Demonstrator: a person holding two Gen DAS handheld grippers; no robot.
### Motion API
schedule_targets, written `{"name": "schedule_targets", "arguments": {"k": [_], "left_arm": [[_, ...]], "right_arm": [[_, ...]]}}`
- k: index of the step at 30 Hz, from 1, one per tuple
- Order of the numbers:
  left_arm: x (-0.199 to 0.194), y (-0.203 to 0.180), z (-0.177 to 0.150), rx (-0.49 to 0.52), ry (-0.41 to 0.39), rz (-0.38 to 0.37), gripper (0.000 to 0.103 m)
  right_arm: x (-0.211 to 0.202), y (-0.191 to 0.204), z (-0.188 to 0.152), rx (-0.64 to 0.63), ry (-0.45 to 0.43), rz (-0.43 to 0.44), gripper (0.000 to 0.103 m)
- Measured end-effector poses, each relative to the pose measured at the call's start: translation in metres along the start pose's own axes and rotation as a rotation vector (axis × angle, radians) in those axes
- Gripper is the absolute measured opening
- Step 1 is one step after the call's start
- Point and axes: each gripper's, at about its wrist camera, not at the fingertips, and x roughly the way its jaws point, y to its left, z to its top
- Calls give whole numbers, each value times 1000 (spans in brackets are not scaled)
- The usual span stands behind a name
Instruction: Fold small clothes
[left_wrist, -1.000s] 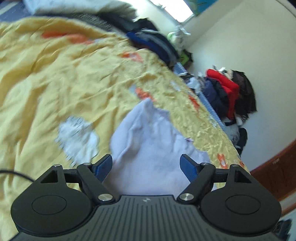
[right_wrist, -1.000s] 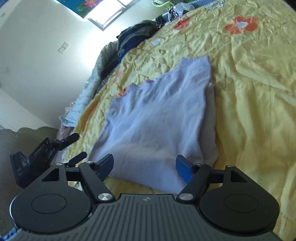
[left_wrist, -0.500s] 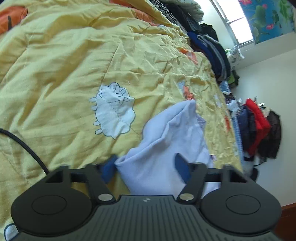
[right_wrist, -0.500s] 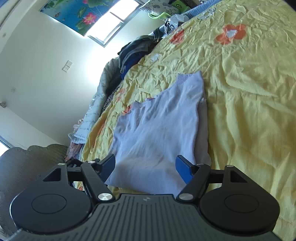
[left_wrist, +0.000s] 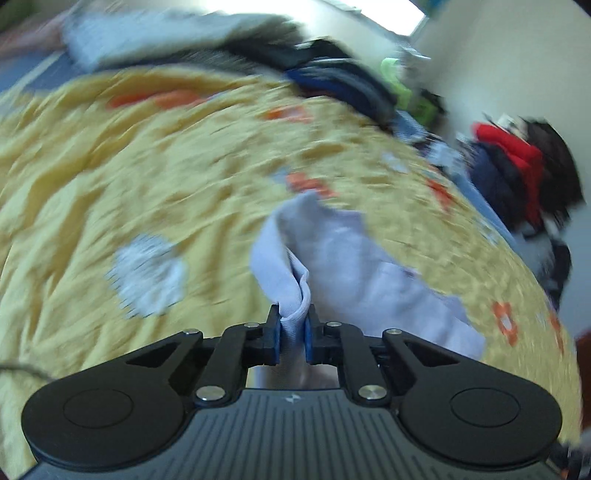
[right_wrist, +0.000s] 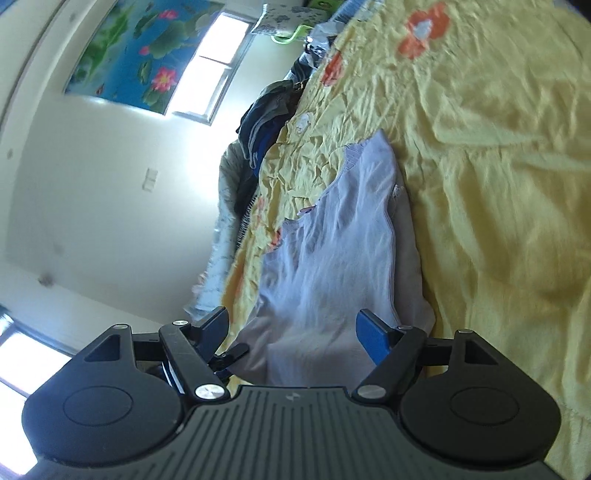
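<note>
Lilac garment (left_wrist: 354, 258) blurred | left jaws clamp its edge | right jaws apart

Legible text, labels, numbers: none that I can read in either wrist view.

Only mark found: a small pale emblem (left_wrist: 291, 398) stamped at the top centre of the ribbed grey housing (left_wrist: 291, 435) of the left claw, and the same emblem (right_wrist: 291, 397) on the right claw's housing (right_wrist: 291, 432). It is a shape, not letters. From my end, the left view is too motion-blurred to resolve any print.
</note>
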Motion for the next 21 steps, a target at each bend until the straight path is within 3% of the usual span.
{"name": "schedule_targets", "arguments": {"k": [4,7,9,12,19,21], "left_arm": [[-18,-73,-31,331,-31,-142,11],[-19,-108,-70,554,31,-265,11],[-10,-118,-99,668,95,-300,12],[2,-116,-122,710,127,-293,12],[15,-121,-109,654,205,-323,13],[11,-121,-105,669,222,-344,22]], "right_arm": [[0,-23,12,162,3,95,77],[3,-38,18,244,-11,121,78],[7,-45,20,267,-14,108,79],[12,-53,16,280,-17,76,79],[10,-50,16,265,-35,61,78],[6,-44,21,246,-54,41,78]]}}
